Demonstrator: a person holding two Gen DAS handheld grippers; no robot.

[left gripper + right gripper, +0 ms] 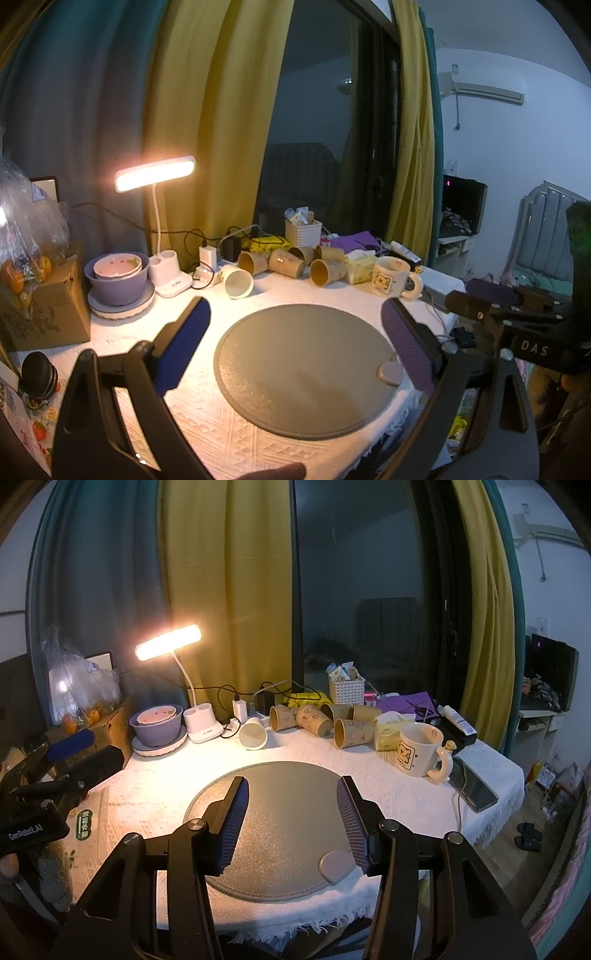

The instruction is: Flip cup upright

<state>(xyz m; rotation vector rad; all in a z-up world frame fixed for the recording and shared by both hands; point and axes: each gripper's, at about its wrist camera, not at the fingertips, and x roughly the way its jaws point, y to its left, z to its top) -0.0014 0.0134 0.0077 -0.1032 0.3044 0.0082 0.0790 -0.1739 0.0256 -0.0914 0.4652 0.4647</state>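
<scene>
White cup (253, 733) lies tipped behind the mat; both tools (295, 325) (291, 805) hover level, jaws spread, empty

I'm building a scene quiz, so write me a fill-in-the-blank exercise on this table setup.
1. The white cup near the lamp base lies on its ____.
2. The mug with the bear print stands ____.
3. The round grey mat has ____ cups on it.
4. The left gripper and right gripper are both ____.

Missing words: side; upright; no; open
</scene>
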